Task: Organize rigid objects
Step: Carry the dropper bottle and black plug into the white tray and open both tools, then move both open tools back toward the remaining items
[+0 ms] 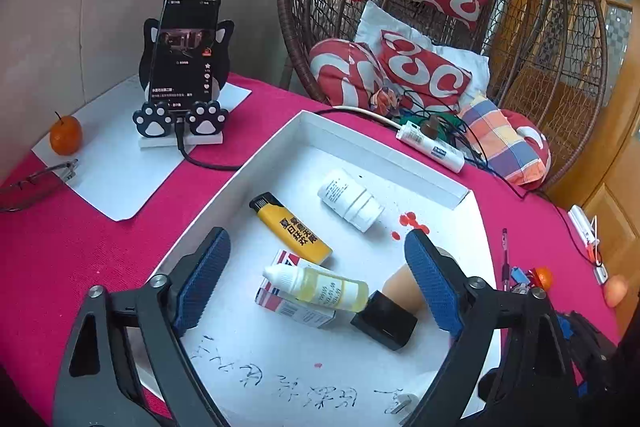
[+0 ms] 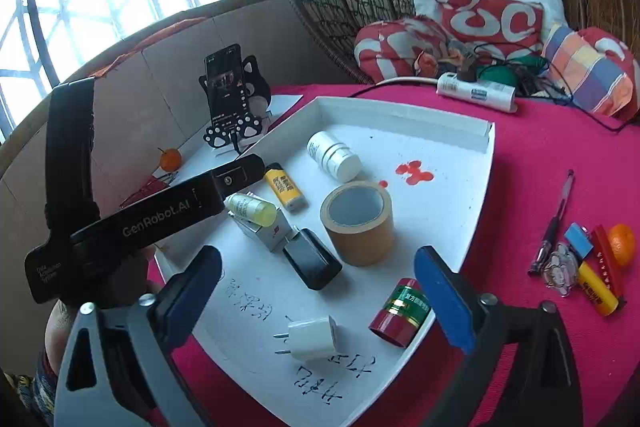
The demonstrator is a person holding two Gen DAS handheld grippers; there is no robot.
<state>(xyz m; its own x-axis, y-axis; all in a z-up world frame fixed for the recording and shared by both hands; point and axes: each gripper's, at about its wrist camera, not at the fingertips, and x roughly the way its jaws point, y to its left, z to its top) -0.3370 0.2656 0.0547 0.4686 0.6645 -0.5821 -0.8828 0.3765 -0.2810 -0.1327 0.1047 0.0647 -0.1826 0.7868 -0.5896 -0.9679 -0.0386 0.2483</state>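
Both grippers hover with fingers spread wide and nothing between them: the left gripper (image 1: 318,279) over the dropper bottle (image 1: 320,285) lying on a small carton (image 1: 298,309) in the white tray (image 1: 384,147), the right gripper (image 2: 318,303) above the tray's near end, near the white plug (image 2: 310,338) and red jar (image 2: 400,313). The tape roll (image 2: 358,223) stands mid-tray.

Left gripper (image 1: 316,283): jaws spread wide, empty. Right gripper (image 2: 318,303): jaws spread wide, empty, angled downward.
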